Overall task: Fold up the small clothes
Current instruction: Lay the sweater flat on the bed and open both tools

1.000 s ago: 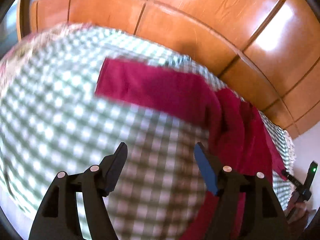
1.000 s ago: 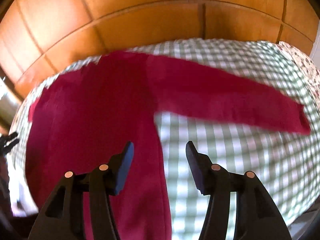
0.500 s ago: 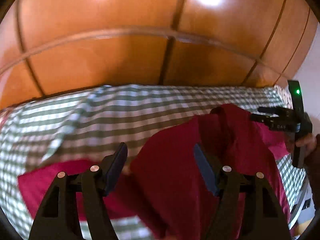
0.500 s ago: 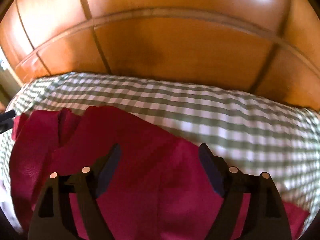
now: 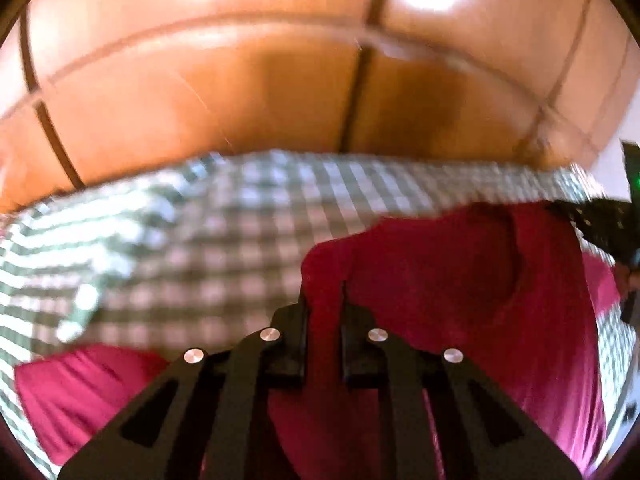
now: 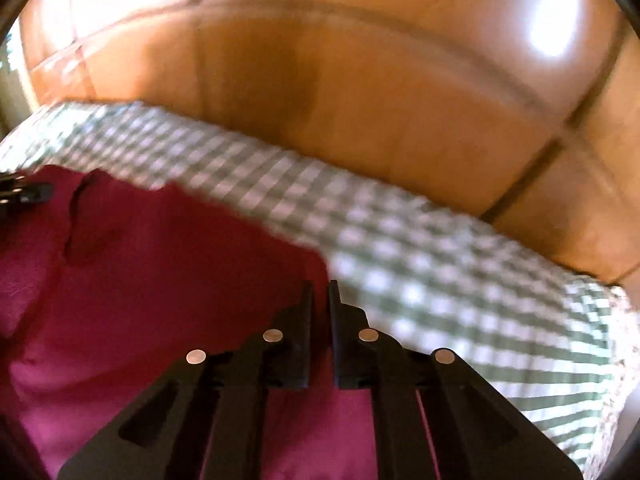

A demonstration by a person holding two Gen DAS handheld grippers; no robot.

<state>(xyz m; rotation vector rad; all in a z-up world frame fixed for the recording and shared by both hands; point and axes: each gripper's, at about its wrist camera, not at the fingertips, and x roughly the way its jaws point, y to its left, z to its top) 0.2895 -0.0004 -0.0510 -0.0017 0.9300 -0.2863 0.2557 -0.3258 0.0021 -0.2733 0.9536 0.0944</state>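
A dark red long-sleeved garment [image 5: 460,288] lies on a green and white checked cloth [image 5: 224,232]. My left gripper [image 5: 323,300] is shut on the garment's left shoulder edge. One sleeve [image 5: 80,384] lies at the lower left of the left wrist view. In the right wrist view the same red garment [image 6: 160,272] fills the lower left, and my right gripper [image 6: 321,292] is shut on its right shoulder edge. The other gripper shows at each view's side edge [image 5: 600,216].
The checked cloth [image 6: 440,280] covers a bed or table. Behind it stands a glossy orange-brown wooden panelled wall [image 5: 280,100], also in the right wrist view [image 6: 360,100]. A pale wall strip [image 5: 616,132] shows at the far right.
Both grippers were open above the garment half a second ago. Both have since closed on the garment's shoulder edges. The views have tilted from looking down on the cloth towards the wooden wall.
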